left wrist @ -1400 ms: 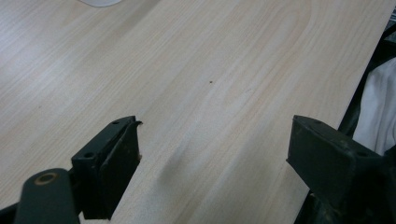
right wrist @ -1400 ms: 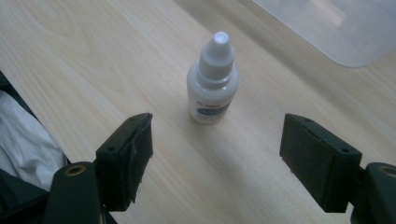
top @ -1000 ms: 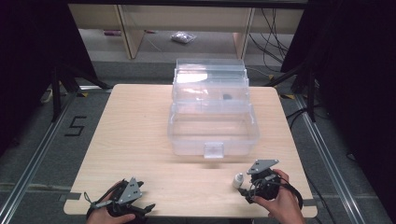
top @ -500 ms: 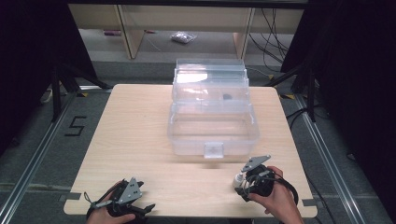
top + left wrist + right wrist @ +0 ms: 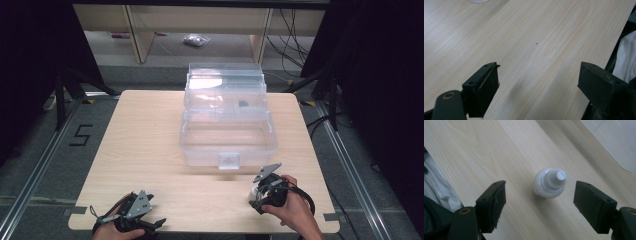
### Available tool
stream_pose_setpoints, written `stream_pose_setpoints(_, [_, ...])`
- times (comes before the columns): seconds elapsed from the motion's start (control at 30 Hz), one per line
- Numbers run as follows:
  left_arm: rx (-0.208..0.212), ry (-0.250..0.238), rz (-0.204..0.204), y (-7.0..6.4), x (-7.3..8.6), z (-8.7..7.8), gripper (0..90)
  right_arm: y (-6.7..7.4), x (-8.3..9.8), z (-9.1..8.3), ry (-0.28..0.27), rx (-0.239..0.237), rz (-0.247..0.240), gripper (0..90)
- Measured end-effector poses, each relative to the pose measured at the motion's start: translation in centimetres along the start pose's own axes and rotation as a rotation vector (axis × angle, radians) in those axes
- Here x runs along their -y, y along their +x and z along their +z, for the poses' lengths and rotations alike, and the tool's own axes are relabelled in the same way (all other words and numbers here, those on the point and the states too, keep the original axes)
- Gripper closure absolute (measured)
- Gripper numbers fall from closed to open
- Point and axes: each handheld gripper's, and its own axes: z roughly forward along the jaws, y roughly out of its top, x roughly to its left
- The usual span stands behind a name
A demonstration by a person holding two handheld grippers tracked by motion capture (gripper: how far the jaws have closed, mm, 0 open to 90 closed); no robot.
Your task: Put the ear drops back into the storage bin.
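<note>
A small white bottle [image 5: 550,182] with a nozzle cap stands upright on the wooden table [image 5: 486,150], between the spread jaws of my right gripper [image 5: 540,187], touching neither. From above, the bottle [image 5: 254,191] sits near the table's front right, just left of the right gripper [image 5: 258,196], which is open. My left gripper [image 5: 150,226] rests at the front left edge. Its jaws are wide apart over bare wood, so the left gripper [image 5: 539,67] is open with nothing in it.
A clear plastic box [image 5: 227,137] with its lid tipped back stands in the middle of the table [image 5: 145,140], its front latch toward me. One corner of the box [image 5: 616,142] lies just beyond the bottle. White cloth [image 5: 627,57] hangs past the near table edge.
My right gripper has shifted a little left, bringing its open jaws around the white bottle. The left gripper and the box have stayed put.
</note>
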Motion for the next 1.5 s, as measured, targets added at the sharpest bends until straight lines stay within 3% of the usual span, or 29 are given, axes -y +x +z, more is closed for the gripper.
stream_pose_setpoints(0.07, [-0.001,0.001,-0.002,0.0,0.0,0.0,16.2,0.2,0.0,0.1,0.005,-0.004,0.017,26.9])
stream_pose_setpoints(0.1, [0.002,0.0,-0.004,0.0,0.0,0.0,16.2,0.1,-0.1,0.1,0.003,0.0,-0.002,27.0])
stream_pose_setpoints(0.13, [0.006,0.0,-0.024,-0.2,0.1,0.0,16.3,0.1,-0.2,0.1,0.012,-0.006,0.002,27.0])
stream_pose_setpoints(0.5, [0.005,0.001,-0.021,-0.1,0.1,0.0,16.3,-0.5,-0.9,1.0,0.051,-0.001,0.001,32.2])
stream_pose_setpoints(0.53, [0.005,0.001,-0.021,-0.1,0.0,0.0,16.3,-0.6,-1.0,1.1,0.051,-0.008,-0.015,33.1])
stream_pose_setpoints(0.63, [0.002,0.003,-0.012,-0.1,0.0,0.0,16.2,-0.5,-1.2,1.3,0.068,-0.002,0.001,35.1])
stream_pose_setpoints(0.67, [-0.001,0.001,0.0,0.0,0.0,0.0,16.3,-0.7,-1.4,1.4,0.078,0.004,-0.026,37.1])
stream_pose_setpoints(0.73, [0.001,0.001,0.0,0.0,0.0,0.0,16.2,-0.6,-1.5,1.4,0.094,0.004,-0.013,38.1])
stream_pose_setpoints(0.77, [-0.001,0.002,0.0,0.0,0.0,0.0,16.2,-0.7,-1.6,1.5,0.092,0.005,-0.036,38.7])
stream_pose_setpoints(0.8, [0.004,0.0,-0.015,-0.1,0.0,0.0,16.2,-0.7,-1.7,1.6,0.106,0.005,-0.038,40.4])
stream_pose_setpoints(0.97, [0.006,0.001,-0.019,-0.1,0.0,0.0,16.3,-0.8,-2.1,1.9,0.125,0.021,-0.048,44.0])
stream_pose_setpoints(1.0, [0.006,0.0,-0.019,-0.1,0.0,0.0,16.3,-0.9,-2.2,2.0,0.127,0.019,-0.072,44.8])
stream_pose_setpoints(1.1, [0.007,0.0,-0.022,-0.1,0.0,0.0,16.3,-0.7,-2.2,2.1,0.138,0.023,-0.056,46.0])
stream_pose_setpoints(1.4, [0.008,-0.001,-0.022,-0.1,0.0,0.0,16.3,-0.7,-2.8,2.5,0.171,0.011,-0.102,53.9])
stream_pose_setpoints(1.5, [0.008,-0.001,-0.02,-0.1,0.0,0.0,16.2,-0.6,-2.8,2.5,0.187,0.016,-0.091,55.8])
